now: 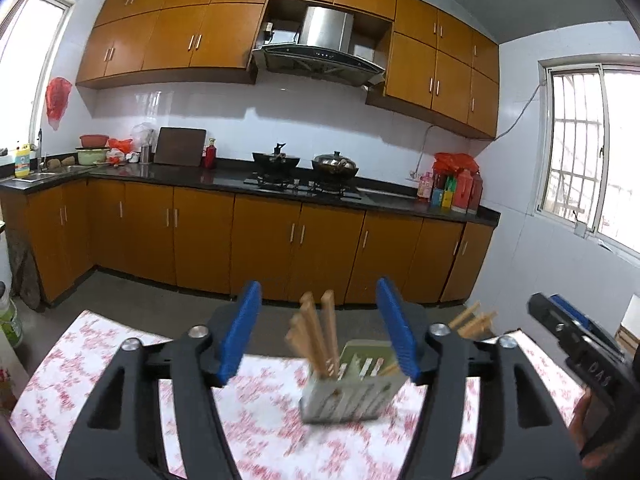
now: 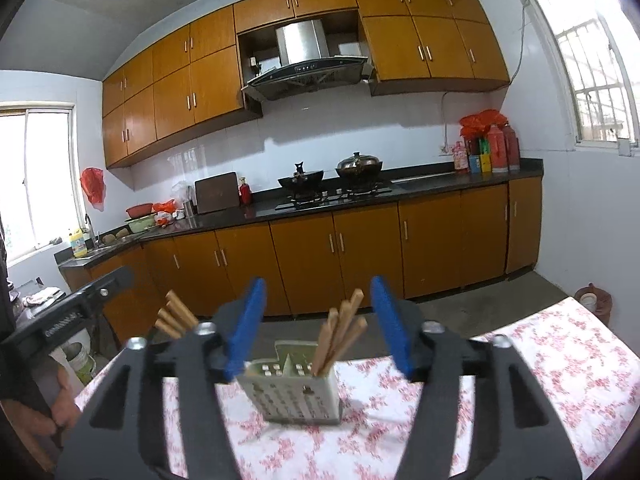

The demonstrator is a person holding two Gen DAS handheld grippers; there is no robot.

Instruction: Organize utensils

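Observation:
A pale slotted utensil holder (image 1: 352, 388) (image 2: 294, 390) stands on the table with the pink floral cloth (image 1: 260, 420) (image 2: 540, 360). Several wooden chopsticks (image 1: 316, 332) (image 2: 340, 332) stand in it. My left gripper (image 1: 320, 328) is open and empty, raised in front of the holder. My right gripper (image 2: 320, 328) is open and empty, also in front of the holder. More wooden sticks (image 1: 472, 320) (image 2: 176, 316) show behind each gripper's finger; where they rest is hidden. The right gripper's body (image 1: 580, 344) shows at the right of the left view, the left gripper's body (image 2: 72, 316) at the left of the right view.
Orange kitchen cabinets and a dark counter (image 1: 224, 176) (image 2: 400, 196) with a stove and two woks run along the far wall. A grey floor lies between table and cabinets. A brown pot (image 2: 592, 302) stands past the table's right edge.

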